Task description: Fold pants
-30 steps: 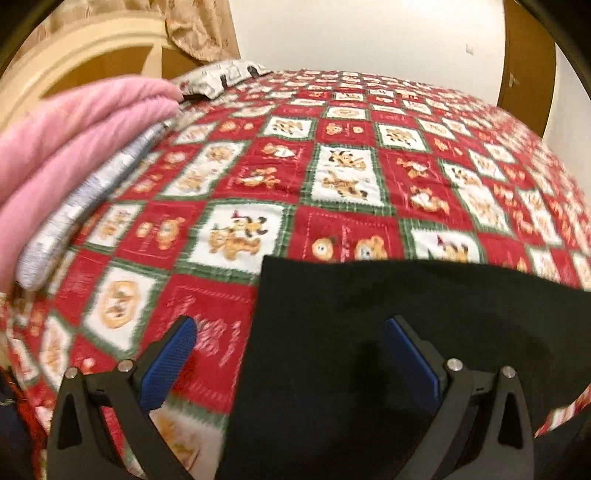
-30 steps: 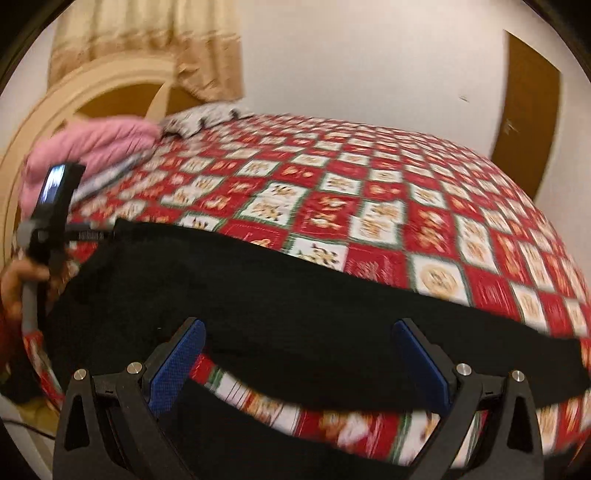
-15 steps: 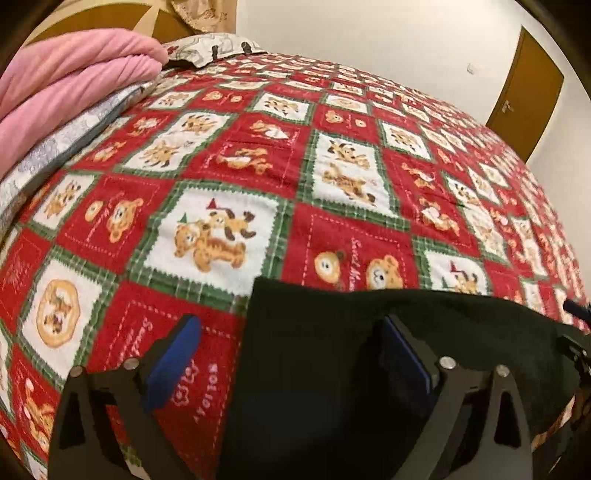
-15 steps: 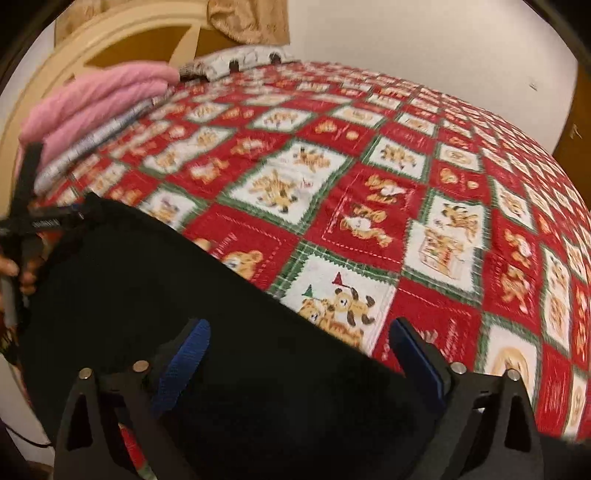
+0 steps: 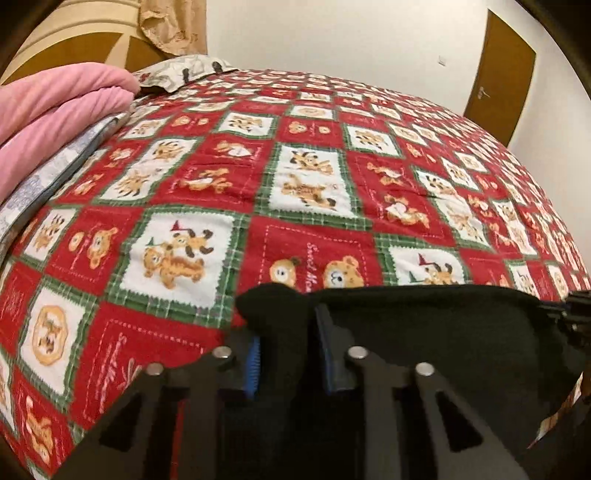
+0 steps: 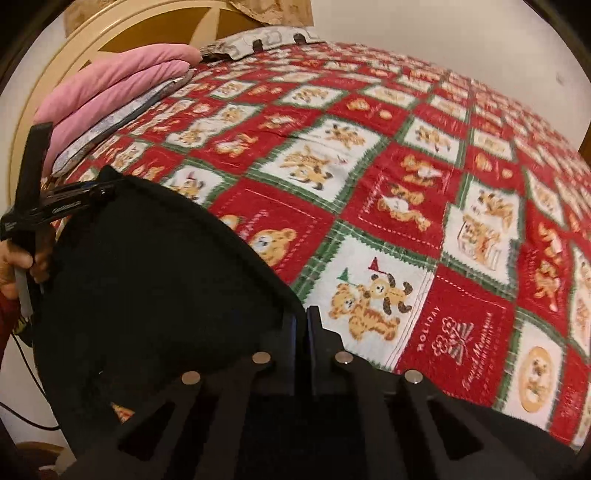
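Observation:
The black pants (image 5: 424,332) hang over the near edge of the bed. My left gripper (image 5: 286,332) is shut on a bunched corner of the pants; black cloth bulges between its blue pads (image 5: 253,363). In the right wrist view the pants (image 6: 147,277) spread to the left, and my right gripper (image 6: 302,325) is shut on their right edge, jaws almost touching. The left gripper (image 6: 92,190) shows there at the far left, clamped on the other corner, with the hand below it. The cloth stretches between both grippers.
The bed carries a red, green and white quilt (image 5: 303,177) with bear prints. A folded pink blanket (image 5: 55,110) and a grey pillow (image 5: 184,70) lie at the headboard (image 6: 110,33) on the left. A brown door (image 5: 498,66) stands at the far right.
Both grippers were open over the pants' edge and have closed on the cloth. The edge between them has bunched and lifted a little.

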`<state>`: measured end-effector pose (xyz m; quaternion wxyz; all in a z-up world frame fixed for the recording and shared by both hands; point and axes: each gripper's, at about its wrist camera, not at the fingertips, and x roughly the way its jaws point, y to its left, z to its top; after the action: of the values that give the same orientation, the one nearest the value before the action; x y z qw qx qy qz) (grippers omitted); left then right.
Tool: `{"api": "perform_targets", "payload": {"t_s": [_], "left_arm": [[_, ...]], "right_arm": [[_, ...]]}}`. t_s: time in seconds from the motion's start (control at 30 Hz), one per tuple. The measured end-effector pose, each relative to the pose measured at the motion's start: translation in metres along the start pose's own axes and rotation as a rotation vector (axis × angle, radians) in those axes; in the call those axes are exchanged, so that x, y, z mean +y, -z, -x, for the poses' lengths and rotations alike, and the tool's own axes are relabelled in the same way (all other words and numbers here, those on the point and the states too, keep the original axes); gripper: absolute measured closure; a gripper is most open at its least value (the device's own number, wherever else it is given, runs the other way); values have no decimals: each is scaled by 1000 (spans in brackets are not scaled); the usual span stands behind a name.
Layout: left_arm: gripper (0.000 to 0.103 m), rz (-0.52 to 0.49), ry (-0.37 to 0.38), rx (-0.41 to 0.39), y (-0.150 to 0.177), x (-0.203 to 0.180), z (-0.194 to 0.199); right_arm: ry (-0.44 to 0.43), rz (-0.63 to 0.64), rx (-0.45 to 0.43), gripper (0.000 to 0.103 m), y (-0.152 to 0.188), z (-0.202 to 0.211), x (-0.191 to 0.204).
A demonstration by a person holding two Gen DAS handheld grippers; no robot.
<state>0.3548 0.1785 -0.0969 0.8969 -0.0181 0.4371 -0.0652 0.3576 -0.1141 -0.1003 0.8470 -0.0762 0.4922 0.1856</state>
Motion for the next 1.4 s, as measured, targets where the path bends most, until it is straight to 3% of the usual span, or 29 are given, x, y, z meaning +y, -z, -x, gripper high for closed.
{"api": "perform_targets", "payload": {"t_s": [0.13, 0.27, 0.5, 0.67, 0.87, 1.1, 1.27, 1.37, 1.4], "left_arm": [[80, 4, -18, -57, 2, -2, 24], [80, -23, -31, -165, 2, -7, 68], [79, -69, -51, -365, 39, -13, 148], [75, -73, -76, -432, 83, -9, 177], [71, -57, -108, -459, 135, 2, 177], [46, 6, -157, -395, 174, 21, 155], [10, 29, -200, -323, 192, 38, 142], [3, 19, -247, -310, 201, 48, 146], [3, 17, -255, -308, 203, 51, 149]], "right_arm": [[-5, -25, -84, 99, 5, 39, 10], [-15, -32, -174, 99, 15, 85, 26], [-38, -21, -301, 99, 67, 159, 69], [-86, 3, -300, 99, 123, 175, 108], [-59, 33, -224, 99, 179, 140, 144], [-69, 3, -164, 99, 217, 106, 156], [-57, -7, -129, 94, 228, 89, 158], [-79, 4, -135, 76, 230, 91, 162], [-90, 24, -132, 61, 230, 92, 167]]}}
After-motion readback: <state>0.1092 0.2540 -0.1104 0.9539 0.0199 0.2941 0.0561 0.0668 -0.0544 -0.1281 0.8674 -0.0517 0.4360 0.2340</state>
